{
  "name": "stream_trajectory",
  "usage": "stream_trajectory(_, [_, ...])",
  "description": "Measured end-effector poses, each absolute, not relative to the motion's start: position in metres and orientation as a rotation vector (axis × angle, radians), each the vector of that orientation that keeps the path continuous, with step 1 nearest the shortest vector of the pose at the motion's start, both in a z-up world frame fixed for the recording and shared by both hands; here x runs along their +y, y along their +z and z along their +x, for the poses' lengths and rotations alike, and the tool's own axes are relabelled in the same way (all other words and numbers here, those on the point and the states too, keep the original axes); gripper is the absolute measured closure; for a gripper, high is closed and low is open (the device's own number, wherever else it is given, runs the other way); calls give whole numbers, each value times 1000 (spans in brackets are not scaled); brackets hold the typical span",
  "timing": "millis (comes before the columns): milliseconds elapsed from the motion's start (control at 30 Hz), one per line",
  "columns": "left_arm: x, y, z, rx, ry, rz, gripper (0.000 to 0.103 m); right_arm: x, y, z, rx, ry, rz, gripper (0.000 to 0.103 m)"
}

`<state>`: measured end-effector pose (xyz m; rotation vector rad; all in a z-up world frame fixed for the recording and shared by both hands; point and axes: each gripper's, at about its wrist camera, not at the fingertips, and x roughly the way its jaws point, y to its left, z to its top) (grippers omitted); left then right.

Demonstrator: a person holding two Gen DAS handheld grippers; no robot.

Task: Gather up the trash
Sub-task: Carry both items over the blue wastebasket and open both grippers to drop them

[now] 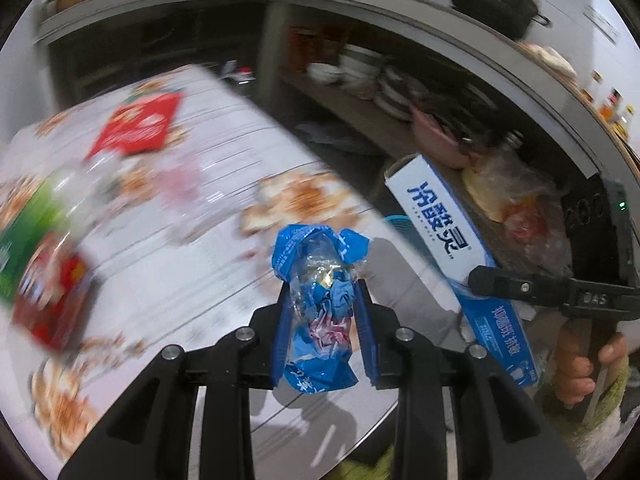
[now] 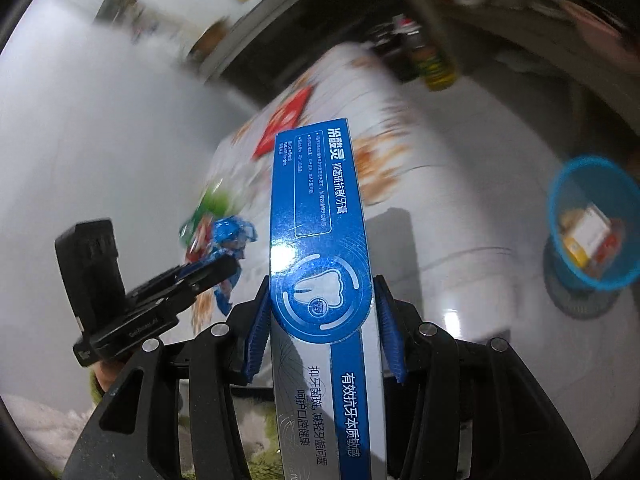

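Toothpaste box (image 2: 320,248) clamped in right gripper (image 2: 322,332), seemingly upright.

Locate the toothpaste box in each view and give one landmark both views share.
Left wrist: toothpaste box at right of centre, slanting, held by the right gripper.
Right wrist: box at centre, running up from between the fingers.
Shared landmark: blue wrapper in the left gripper.
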<state>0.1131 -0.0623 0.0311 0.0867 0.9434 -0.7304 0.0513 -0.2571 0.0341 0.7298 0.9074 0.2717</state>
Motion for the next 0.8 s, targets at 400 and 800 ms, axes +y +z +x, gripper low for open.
stream_trajectory(400, [-244,12,140,1119,-1041,185,73,-388,-49,-19,872,-134,1167,57])
stream_trajectory(800, [-398,-38,187,1183,-1036,290,36,-491,-100,23,850,-315,1293,34])
